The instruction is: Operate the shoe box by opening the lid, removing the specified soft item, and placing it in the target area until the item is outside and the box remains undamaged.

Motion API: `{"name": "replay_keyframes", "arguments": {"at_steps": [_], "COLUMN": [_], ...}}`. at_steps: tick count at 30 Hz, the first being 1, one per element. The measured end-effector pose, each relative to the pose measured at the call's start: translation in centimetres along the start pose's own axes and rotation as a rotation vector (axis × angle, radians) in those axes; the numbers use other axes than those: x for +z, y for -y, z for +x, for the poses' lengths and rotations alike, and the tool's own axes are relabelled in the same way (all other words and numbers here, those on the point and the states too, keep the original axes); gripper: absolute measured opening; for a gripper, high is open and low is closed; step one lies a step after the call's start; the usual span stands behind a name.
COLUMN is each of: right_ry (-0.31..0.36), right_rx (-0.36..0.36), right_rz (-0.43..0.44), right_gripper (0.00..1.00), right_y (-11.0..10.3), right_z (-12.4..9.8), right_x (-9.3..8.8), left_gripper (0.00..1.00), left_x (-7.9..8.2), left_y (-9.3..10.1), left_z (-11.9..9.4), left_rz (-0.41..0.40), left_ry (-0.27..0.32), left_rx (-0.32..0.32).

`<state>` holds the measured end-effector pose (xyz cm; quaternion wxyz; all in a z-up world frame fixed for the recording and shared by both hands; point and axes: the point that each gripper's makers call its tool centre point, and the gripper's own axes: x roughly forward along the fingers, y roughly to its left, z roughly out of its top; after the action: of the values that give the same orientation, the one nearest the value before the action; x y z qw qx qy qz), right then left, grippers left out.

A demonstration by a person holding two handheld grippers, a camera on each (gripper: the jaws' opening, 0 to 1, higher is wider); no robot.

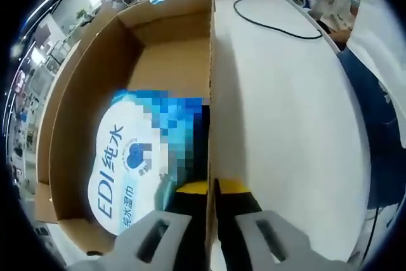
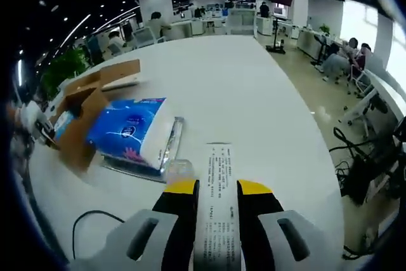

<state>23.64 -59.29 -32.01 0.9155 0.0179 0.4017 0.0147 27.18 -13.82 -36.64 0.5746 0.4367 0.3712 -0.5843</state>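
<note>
Both hand-held grippers (image 1: pixel 212 201) (image 2: pixel 216 204) clamp.

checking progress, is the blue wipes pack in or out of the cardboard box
In: the blue wipes pack lies on the floor of the open cardboard box, walls around it.

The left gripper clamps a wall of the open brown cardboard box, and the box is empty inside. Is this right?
Not empty. The left gripper view shows a blue-and-white soft wipes pack lying inside the open brown cardboard box. The left gripper does clamp its wall.
</note>
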Motion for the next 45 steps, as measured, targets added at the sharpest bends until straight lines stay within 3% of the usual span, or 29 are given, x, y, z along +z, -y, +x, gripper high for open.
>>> {"name": "replay_keyframes", "arguments": {"at_steps": [15, 45], "right_ry": [-0.042, -0.006], "right_rx": [-0.010, -0.008], "right_rz": [-0.036, -0.081], "right_gripper": [0.22, 0.27], "right_y": [-0.16, -0.68], "right_z": [0.12, -0.70], "right_x": [-0.83, -0.04], "left_gripper": [0.01, 0.01], "left_x": [0.02, -0.22], "left_y": [-0.09, -0.01], "left_z": [0.01, 0.00], "left_rz": [0.011, 0.017], "left_ry": [-0.006, -0.018], "left_rx": [0.006, 0.002]}}
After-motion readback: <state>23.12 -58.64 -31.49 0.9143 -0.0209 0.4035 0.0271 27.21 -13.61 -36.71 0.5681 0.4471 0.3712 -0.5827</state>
